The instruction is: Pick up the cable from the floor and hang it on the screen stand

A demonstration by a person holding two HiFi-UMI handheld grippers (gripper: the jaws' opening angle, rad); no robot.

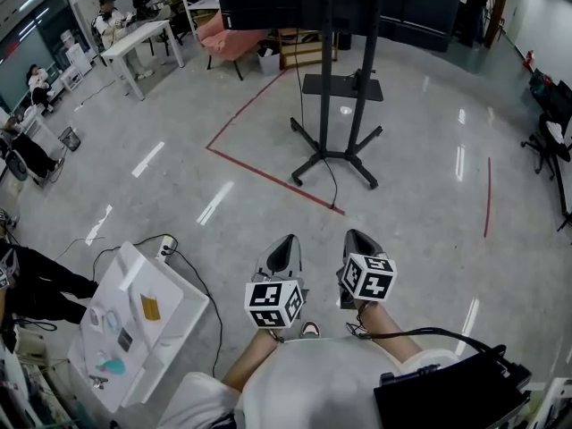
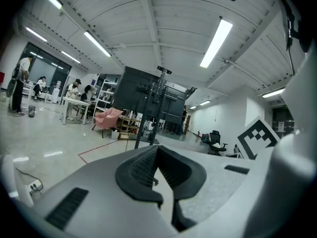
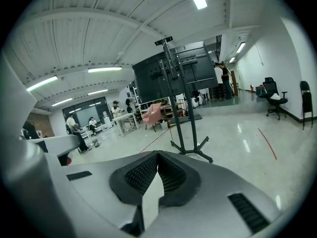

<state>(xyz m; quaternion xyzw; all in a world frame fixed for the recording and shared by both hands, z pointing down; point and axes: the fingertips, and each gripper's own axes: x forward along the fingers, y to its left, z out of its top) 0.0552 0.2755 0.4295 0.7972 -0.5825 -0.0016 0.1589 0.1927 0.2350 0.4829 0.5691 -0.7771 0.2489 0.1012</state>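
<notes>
Cable [image 1: 332,186], thin and black, drops beside the screen stand [image 1: 325,105] and trails over the floor past its base to the red tape line [image 1: 268,176]. White bin [image 1: 268,61] by the pink chair [image 1: 228,38], and its contents can't be made out. White table [image 1: 192,307] at lower left carries small items, with a second cable [image 1: 198,279] looping on the floor beside it. Wide bare glossy floor lies between stand and grippers. Left gripper [image 2: 157,148]: jaws pressed together, nothing between them. Right gripper [image 3: 157,155]: likewise closed and empty. The screen's top is cut off by the frame.
</notes>
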